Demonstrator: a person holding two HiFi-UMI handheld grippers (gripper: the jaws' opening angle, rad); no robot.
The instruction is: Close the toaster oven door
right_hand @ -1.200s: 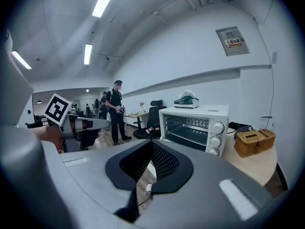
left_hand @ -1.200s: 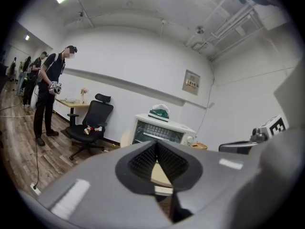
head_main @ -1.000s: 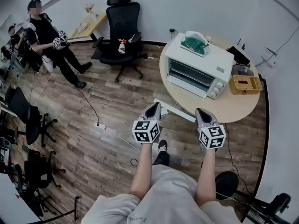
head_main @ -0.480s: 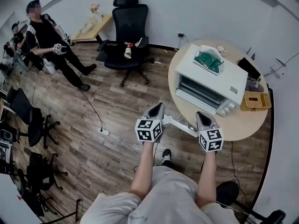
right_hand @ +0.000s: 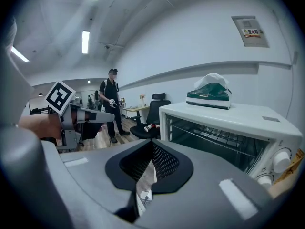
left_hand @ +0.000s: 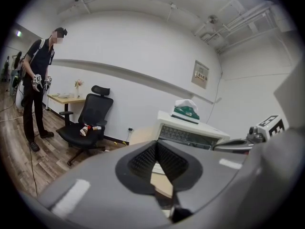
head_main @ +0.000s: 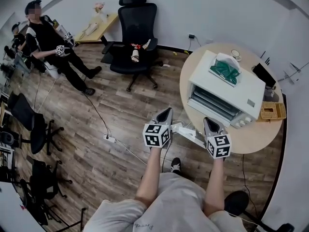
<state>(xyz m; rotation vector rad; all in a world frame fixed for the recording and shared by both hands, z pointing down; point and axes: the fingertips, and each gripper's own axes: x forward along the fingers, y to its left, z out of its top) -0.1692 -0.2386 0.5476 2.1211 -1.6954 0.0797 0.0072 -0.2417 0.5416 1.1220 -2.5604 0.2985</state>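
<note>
A white toaster oven [head_main: 227, 93] stands on the round wooden table [head_main: 251, 137], its door [head_main: 186, 131] dropped open toward me and its wire rack showing [right_hand: 224, 140]. Both grippers hover in front of the table, short of the oven. My left gripper [head_main: 166, 111] is shut and empty, left of the open door. My right gripper [head_main: 209, 121] is also shut and empty, just before the door's front edge. In the left gripper view, the oven [left_hand: 188, 132] lies ahead beyond the closed fingers [left_hand: 156, 144]. The right gripper view puts it close on the right past the gripper [right_hand: 152, 144].
A green-and-white packet [head_main: 225, 70] lies on the oven top. A wicker basket [head_main: 273, 111] sits right of the oven. A black office chair [head_main: 137, 37] stands behind, a person [head_main: 48, 42] at far left holding grippers, and a power strip [head_main: 110, 139] with cables on the floor.
The table and oven have slid right and lower in the head view, nearer the grippers. Both grippers stay shut and keep their spacing.
</note>
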